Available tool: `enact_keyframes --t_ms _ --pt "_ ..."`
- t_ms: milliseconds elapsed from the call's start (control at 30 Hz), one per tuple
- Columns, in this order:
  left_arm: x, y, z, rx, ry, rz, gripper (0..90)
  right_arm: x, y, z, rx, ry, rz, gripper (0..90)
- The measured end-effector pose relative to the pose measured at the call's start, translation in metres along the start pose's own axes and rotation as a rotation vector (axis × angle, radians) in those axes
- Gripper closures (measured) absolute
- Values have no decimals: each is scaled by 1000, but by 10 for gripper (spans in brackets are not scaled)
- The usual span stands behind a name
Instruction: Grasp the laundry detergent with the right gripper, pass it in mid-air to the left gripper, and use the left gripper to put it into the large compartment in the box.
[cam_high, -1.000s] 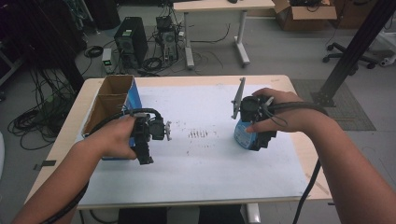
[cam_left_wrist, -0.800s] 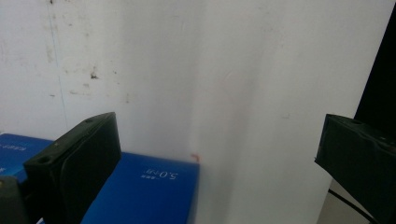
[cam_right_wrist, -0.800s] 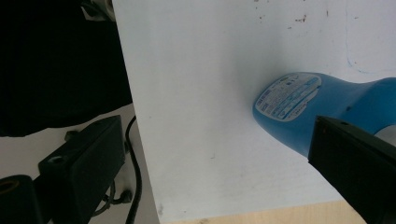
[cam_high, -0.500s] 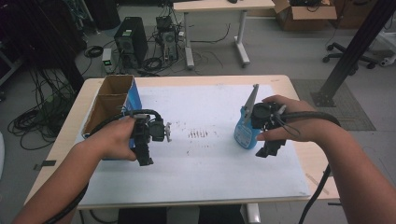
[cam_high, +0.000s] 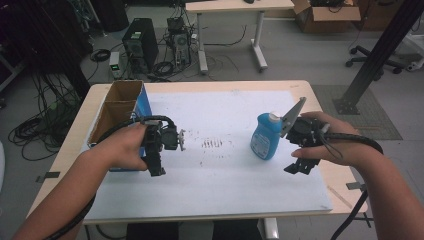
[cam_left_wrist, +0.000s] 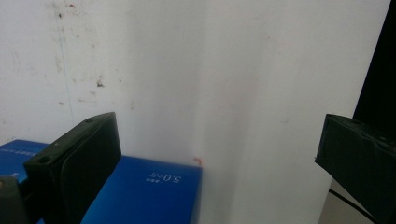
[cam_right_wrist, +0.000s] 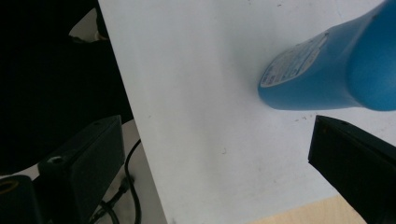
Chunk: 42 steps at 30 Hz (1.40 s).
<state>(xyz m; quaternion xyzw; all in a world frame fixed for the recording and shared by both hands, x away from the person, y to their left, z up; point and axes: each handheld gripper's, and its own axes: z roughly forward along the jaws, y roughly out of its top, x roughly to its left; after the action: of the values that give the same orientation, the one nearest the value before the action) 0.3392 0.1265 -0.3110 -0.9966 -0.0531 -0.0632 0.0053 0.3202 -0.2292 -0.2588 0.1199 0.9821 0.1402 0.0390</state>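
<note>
Table (cam_high: 240, 210): white sheet over a light wooden top; faint dark marks near the middle of the sheet.
Cardboard box (cam_high: 120, 107): open-topped, blue outer side, at the table's left edge, touching or just beside the left hand; its blue side also shows low in the left gripper view (cam_left_wrist: 149, 186).
Blue bottle (cam_high: 265, 136): upright on the white sheet, right of centre, just left of the right gripper and apart from its jaws; in the right gripper view (cam_right_wrist: 336, 74) it lies above and beyond the right-hand jaw, outside the gap.
Bottle, appearance: blue plastic body, white cap, pale printed label on the front.
Right gripper (cam_high: 300, 167): held in the right hand, jaws spread wide over the sheet's edge, nothing between them.
Left gripper (cam_high: 156, 167): held in the left hand beside the box, jaws wide apart, bare sheet between them.
</note>
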Motion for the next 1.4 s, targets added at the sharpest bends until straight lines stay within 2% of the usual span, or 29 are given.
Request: enact_keyframes --t_ms 267,367,467,667,733,1033,1400 --pt "1 2 -2 1 1 4 2 -3 -22 11 -75 -36 52 40" --pt "1 1 -2 1 0 2 2 -5 -31 18 -125 -58 72 40" --pt "1 0 -2 15 -2 4 2 -9 -42 24 -174 -83 101 38" --pt "1 0 -1 11 -3 6 2 -18 -64 40 -261 -120 185 36" --pt "0 0 -1 10 -3 8 2 -18 -67 43 -271 -127 193 36" --pt "0 3 -1 15 -4 17 2 -20 -79 63 -379 -169 252 33" --pt "0 5 -3 26 -2 25 2 -24 -87 87 -457 -190 304 29"
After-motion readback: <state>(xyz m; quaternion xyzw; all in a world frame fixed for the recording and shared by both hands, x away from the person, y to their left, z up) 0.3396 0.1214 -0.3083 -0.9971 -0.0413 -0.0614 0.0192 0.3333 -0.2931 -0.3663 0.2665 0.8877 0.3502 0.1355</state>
